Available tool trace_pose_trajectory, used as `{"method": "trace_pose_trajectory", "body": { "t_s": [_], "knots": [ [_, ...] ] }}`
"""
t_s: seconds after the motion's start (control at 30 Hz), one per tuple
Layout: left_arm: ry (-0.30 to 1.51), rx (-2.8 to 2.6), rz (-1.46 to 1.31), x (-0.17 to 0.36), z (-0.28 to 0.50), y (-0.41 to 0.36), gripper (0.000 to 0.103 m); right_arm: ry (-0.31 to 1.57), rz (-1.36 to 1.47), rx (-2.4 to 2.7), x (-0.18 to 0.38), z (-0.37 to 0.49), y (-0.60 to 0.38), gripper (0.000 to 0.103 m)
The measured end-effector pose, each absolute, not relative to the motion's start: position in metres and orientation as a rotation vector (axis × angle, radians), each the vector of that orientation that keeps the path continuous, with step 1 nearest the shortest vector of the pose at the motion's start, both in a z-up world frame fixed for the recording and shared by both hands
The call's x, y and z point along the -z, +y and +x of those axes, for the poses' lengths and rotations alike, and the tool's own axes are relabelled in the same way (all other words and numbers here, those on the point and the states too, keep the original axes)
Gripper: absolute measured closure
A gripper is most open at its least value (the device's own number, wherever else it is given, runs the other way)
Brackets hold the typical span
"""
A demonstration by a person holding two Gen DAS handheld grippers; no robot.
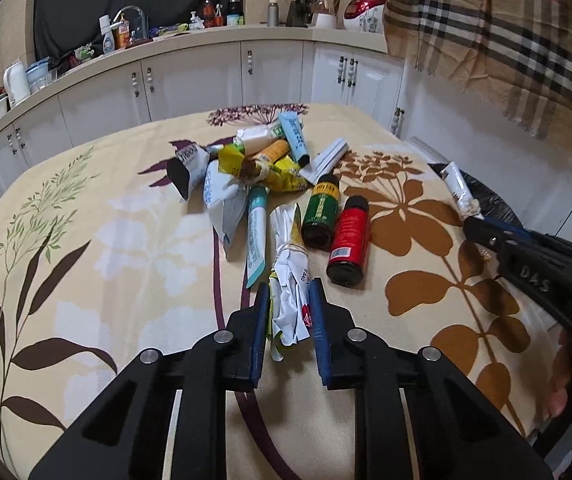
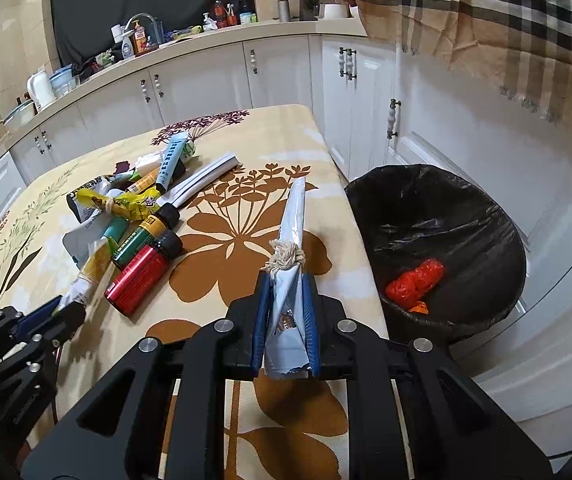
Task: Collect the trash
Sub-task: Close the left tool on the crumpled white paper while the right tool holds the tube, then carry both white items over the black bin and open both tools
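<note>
Left gripper [image 1: 289,300] first: its blue-padded jaws are clamped on a crumpled white-and-yellow wrapper tied with string [image 1: 290,280], printed "BAG", lying on the floral-cloth desk [image 1: 85,240]. Just beyond lie a green bottle [image 1: 321,211] and a red can [image 1: 348,242], labels unreadable. "DAS" is embossed on the right gripper [image 1: 470,222]. Over to the right wrist view: its jaws are clenched on a pale-blue folded packet bound with white string [image 2: 292,240]. Beside the desk, a black-lined bin [image 2: 434,248] holds red crumpled plastic [image 2: 416,285].
</note>
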State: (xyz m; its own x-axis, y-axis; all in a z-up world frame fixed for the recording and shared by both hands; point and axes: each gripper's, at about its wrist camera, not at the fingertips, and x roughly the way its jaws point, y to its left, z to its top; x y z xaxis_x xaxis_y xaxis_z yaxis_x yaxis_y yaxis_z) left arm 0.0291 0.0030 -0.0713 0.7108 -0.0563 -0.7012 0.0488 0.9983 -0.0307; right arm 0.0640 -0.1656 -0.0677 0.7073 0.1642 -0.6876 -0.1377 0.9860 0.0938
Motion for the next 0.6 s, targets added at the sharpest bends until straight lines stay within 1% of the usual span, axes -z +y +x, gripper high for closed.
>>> {"method": "trace_pose_trajectory", "body": {
  "t_s": [0.37, 0.6],
  "knots": [
    [0.69, 0.062, -0.004, 0.046, 0.037, 0.001, 0.082, 0.723, 0.002, -0.152, 0.057, 0.06, -0.167, 0.087],
    [0.632, 0.135, 0.027, 0.031, 0.067, -0.03, 0.082, 0.685, 0.003, -0.05, 0.047, 0.075, -0.202, 0.087]
  ]
}}
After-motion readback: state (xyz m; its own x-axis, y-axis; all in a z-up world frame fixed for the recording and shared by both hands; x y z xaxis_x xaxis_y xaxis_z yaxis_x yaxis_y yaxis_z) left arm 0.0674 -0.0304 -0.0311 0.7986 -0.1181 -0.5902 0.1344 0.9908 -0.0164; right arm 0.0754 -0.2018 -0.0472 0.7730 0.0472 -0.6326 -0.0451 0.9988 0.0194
